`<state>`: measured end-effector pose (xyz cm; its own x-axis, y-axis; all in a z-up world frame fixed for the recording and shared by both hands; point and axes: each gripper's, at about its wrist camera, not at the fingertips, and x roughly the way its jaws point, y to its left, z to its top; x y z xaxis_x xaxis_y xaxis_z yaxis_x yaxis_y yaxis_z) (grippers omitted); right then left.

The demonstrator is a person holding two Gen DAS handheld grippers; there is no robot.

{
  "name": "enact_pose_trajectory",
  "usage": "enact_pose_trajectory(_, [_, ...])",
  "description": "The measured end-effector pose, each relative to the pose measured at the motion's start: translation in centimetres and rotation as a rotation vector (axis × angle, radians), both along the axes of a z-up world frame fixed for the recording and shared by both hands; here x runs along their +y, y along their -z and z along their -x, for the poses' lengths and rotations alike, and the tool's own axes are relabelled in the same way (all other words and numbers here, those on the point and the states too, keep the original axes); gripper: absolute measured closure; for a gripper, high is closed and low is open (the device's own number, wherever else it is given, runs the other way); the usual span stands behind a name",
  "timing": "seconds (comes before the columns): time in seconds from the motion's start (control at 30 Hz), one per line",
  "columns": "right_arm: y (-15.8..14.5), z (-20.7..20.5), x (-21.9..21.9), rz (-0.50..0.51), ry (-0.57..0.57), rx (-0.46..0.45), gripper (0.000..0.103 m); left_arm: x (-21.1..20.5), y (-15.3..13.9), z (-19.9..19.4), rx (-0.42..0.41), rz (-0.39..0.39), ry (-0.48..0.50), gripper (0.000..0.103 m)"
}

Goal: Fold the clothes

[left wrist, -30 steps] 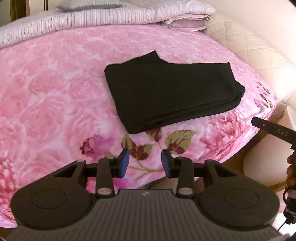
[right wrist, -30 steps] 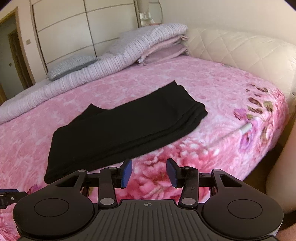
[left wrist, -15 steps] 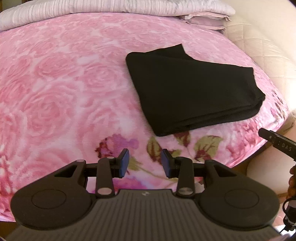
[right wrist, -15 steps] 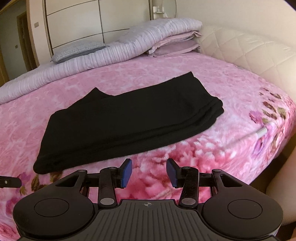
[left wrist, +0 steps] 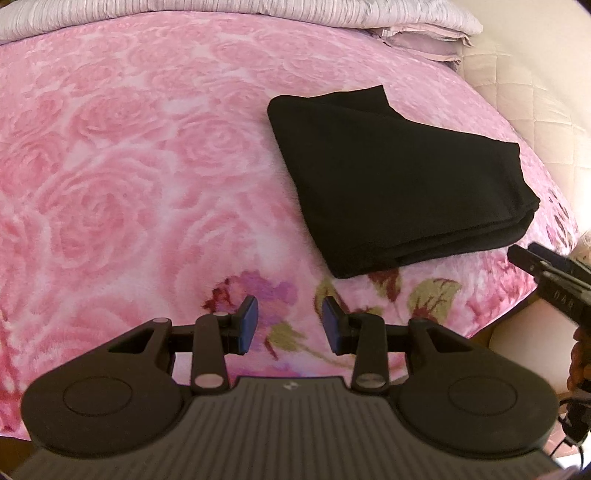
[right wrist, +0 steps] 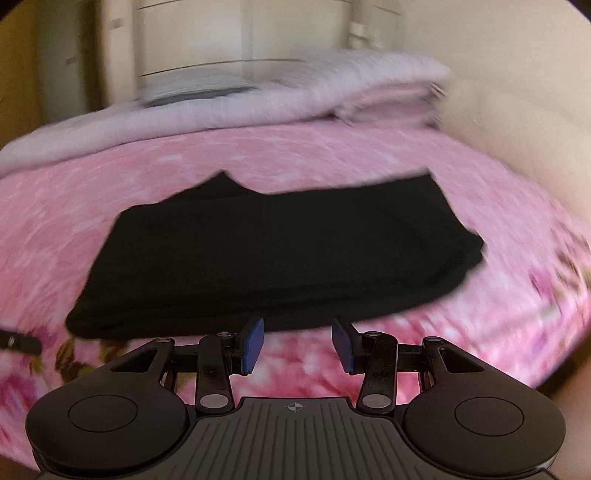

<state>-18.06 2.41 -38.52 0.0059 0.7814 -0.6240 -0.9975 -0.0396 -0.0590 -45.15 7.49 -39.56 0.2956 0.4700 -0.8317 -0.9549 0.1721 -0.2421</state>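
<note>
Item: black garment (left wrist: 399,184), folded into a flat stack of several layers, lying on the pink rose-print bedspread (left wrist: 129,166) near the bed's front edge.

Your left gripper (left wrist: 289,325): fingers apart, nothing between them, hovering over the bedspread's flower-and-leaf print, short of the garment's near corner and not touching it.

Your right gripper (right wrist: 297,345): fingers apart and empty, held just in front of the garment's long near edge (this view is motion-blurred, so whether it touches the cloth cannot be told). In the left view it shows at the right border (left wrist: 550,273), beside the garment's thick folded end.

Beyond: striped lilac bedding (left wrist: 258,11) piled along the far side of the bed; a cream quilted headboard (left wrist: 532,92) to the right; pale wardrobe panels (right wrist: 240,40) behind.
</note>
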Motion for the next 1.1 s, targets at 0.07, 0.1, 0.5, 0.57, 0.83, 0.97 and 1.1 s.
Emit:
enact_pose_trajectory(0.07, [0.3, 2.1, -0.1, -0.027, -0.114, -0.114, 0.058, 0.2, 0.2, 0.3, -0.003, 0.002, 0.0, 0.07])
enact_pose_trajectory(0.1, [0.7, 3.4, -0.2, -0.038, -0.18, -0.191, 0.058, 0.3, 0.4, 0.5, -0.006, 0.004, -0.003, 0.07])
enact_pose_trajectory(0.5, [7.8, 14.2, -2.7, -0.171, -0.722, -0.827, 0.04, 1.2, 1.2, 2.6, -0.085, 0.016, -0.005, 0.07])
enact_pose_trajectory(0.57, [9.0, 14.6, -2.7, -0.2, -0.755, -0.894, 0.039, 1.2, 1.3, 2.9, -0.1, 0.018, -0.002, 0.07])
enact_pose_trajectory(0.83, [10.6, 15.3, -1.9, -0.283, -0.818, -0.918, 0.062, 1.9, 1.5, 3.7, -0.148, 0.035, -0.015, 0.07])
enact_pose_trajectory(0.97, [9.0, 14.7, -0.7, -0.25, -0.779, -0.725, 0.091, 2.5, 1.0, 3.7, -0.132, 0.024, -0.028, 0.07])
enact_pose_trajectory(1.1, [4.5, 10.5, 2.1, -0.174, -0.581, -0.197, 0.095, 4.2, -0.3, 2.8, -0.13, -0.017, -0.017, 0.07])
